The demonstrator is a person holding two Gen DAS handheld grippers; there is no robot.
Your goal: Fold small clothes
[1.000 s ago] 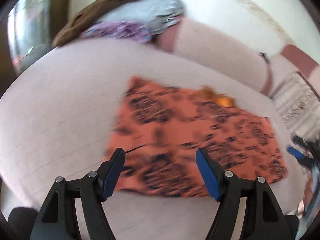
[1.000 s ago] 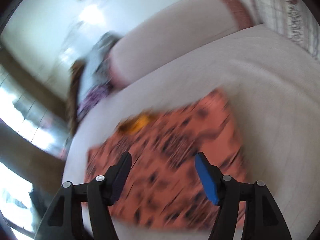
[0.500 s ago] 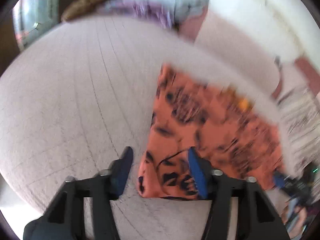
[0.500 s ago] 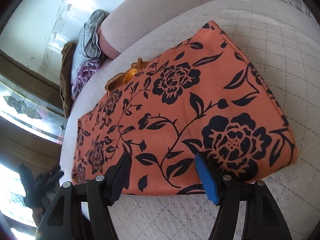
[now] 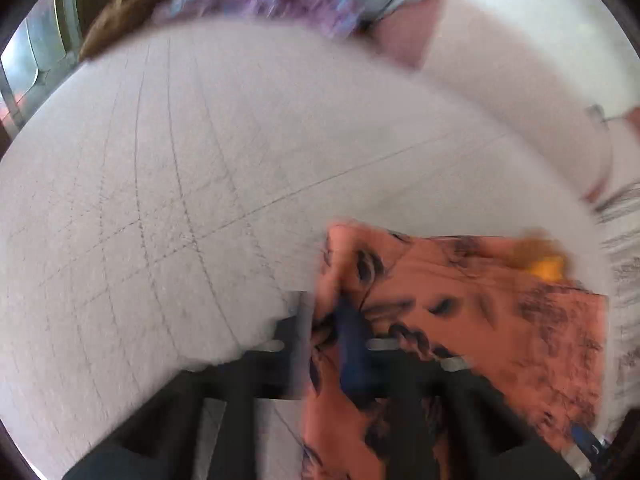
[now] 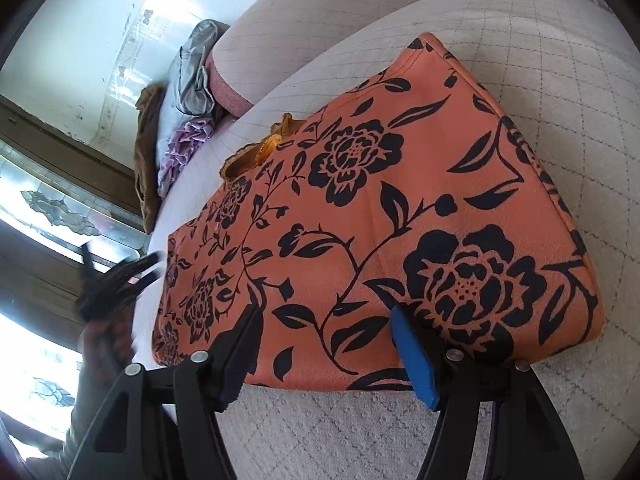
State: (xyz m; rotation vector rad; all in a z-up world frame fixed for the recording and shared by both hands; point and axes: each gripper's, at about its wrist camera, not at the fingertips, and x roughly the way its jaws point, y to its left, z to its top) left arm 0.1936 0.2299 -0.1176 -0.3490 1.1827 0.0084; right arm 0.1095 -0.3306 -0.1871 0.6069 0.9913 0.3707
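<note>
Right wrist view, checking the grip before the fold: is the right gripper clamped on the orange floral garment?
No, the right gripper's jaws stand apart over the orange floral garment.

A pale quilted cushion (image 6: pixel 540 80) with stitched grid lines serves as the work surface. Behind it stands a matching backrest bolster (image 6: pixel 320 4) with a pink end. A glossy white wall (image 6: pixel 72 20) and a dark-framed window with patterned glass (image 6: pixel 56 208) lie beyond. A striped textile (image 5: pixel 624 240) sits at the far right edge, blurred.
</note>
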